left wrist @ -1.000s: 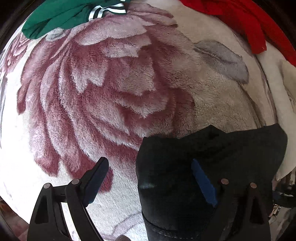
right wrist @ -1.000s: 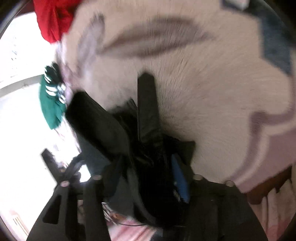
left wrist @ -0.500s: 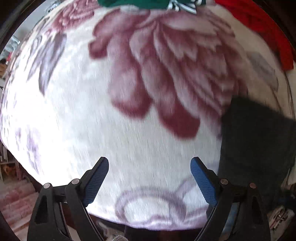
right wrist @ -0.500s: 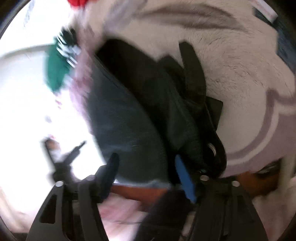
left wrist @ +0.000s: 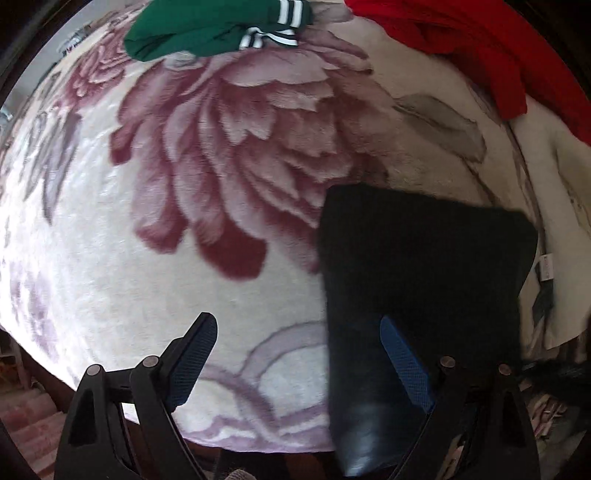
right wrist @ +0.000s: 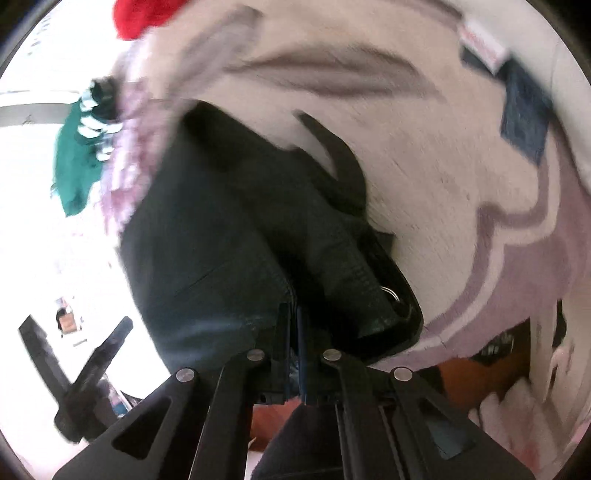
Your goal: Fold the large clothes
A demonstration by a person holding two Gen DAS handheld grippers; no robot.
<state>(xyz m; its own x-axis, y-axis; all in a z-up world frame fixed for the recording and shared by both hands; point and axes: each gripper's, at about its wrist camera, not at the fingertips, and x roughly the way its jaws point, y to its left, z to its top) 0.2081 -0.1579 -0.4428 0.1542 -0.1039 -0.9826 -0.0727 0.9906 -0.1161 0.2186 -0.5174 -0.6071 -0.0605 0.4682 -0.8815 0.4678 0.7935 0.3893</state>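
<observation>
Looking down from my left gripper (left wrist: 295, 354), the near edge of the plush floral blanket (left wrist: 229, 177) curves across the bottom of the view, with a wide open stretch of pale pile and a large pink-maroon bloom between the near edge and the far edge. At the far edge lie a green garment with white stripes (left wrist: 207, 26) and, toward the far right corner, a red garment (left wrist: 472, 44). The black garment (left wrist: 424, 266), the item being folded, sits at the near right part of the blanket as a flat, roughly rectangular dark slab overhanging the near edge. My left gripper points steeply down, jaws spread wide, nothing between them; its right blue pad (left wrist: 404, 363) shows in front of the black cloth, contact not determinable. My right gripper (right wrist: 291, 332) also tilts steeply down; its jaws have just been closing and now stand pressed together, pinching an edge of the black garment (right wrist: 229, 236). The cloth there is matte and woven, with a strap and a small metal ring (right wrist: 389, 293). This view is motion-blurred. The blanket (right wrist: 424, 155) lies beyond, right.
</observation>
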